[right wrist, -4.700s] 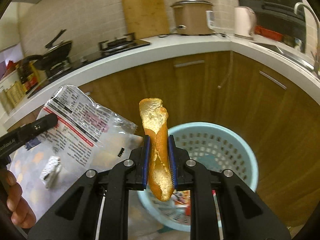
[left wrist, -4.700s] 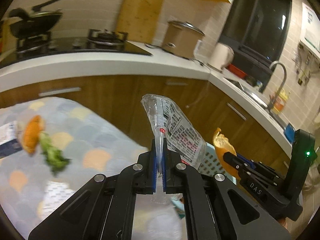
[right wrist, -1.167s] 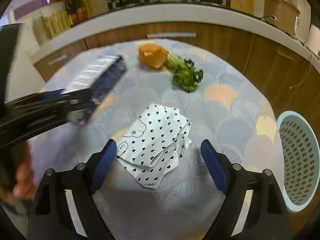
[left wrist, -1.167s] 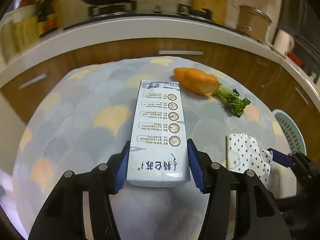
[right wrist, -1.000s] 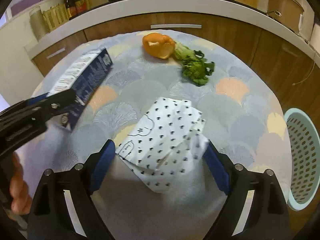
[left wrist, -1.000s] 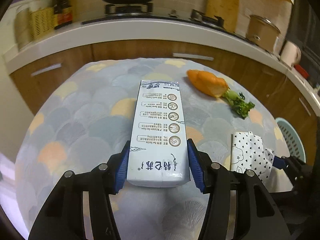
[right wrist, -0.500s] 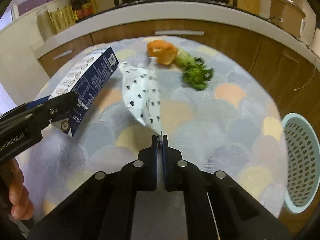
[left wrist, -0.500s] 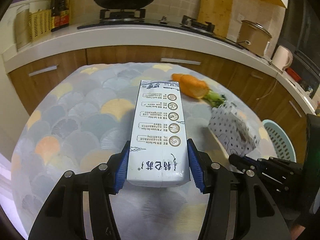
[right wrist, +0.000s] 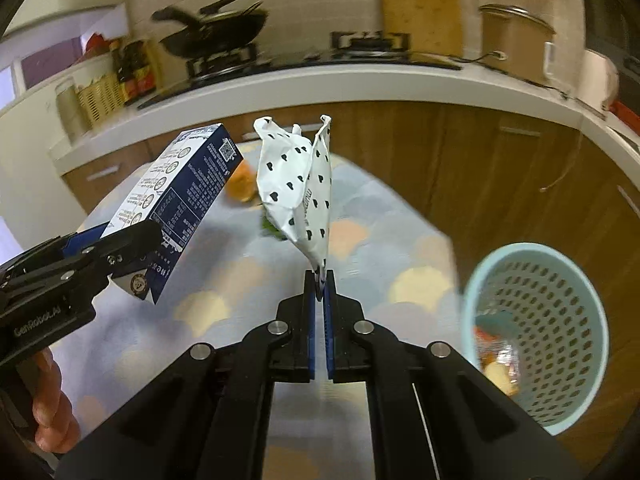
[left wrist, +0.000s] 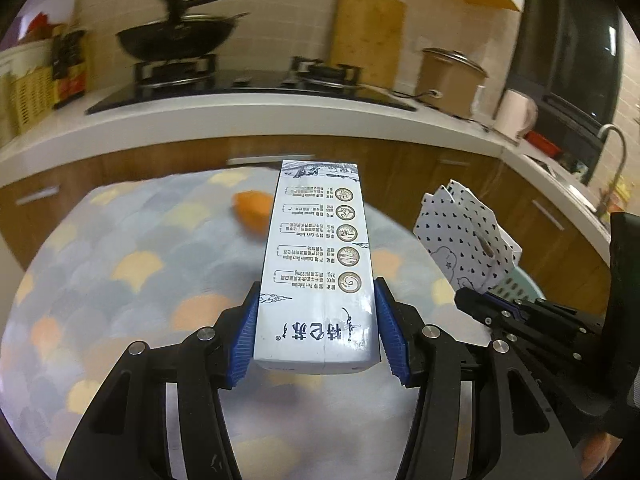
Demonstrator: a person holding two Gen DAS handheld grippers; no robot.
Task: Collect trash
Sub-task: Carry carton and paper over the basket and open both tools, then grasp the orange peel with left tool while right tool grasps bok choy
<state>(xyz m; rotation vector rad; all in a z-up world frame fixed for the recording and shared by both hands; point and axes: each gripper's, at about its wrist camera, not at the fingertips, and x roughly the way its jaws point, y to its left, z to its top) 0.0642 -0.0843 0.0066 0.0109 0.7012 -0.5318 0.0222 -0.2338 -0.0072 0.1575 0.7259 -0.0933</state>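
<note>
Above patterned table (left wrist: 120, 248): left gripper (left wrist: 316, 332) clamps carton (left wrist: 320, 264); right gripper (right wrist: 319, 280) pinches spotted wrapper (right wrist: 300, 184), both tilted downward.

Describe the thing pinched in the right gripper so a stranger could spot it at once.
Start at the round table with the pastel scallop cloth, below the curved kitchen counter. Above it the right gripper, shut, pinches a white wrapper by one corner. Unlike the stiff blue-and-white carton held beside it, it is crumpled, thin and dotted with small black hearts.

Your carton (left wrist: 316, 268) shows pale blue-white with gold medallions, navy on its side. The wrapper (right wrist: 298, 192) is white with black hearts. Lower right, the perforated basket (right wrist: 536, 328) is light turquoise.
</note>
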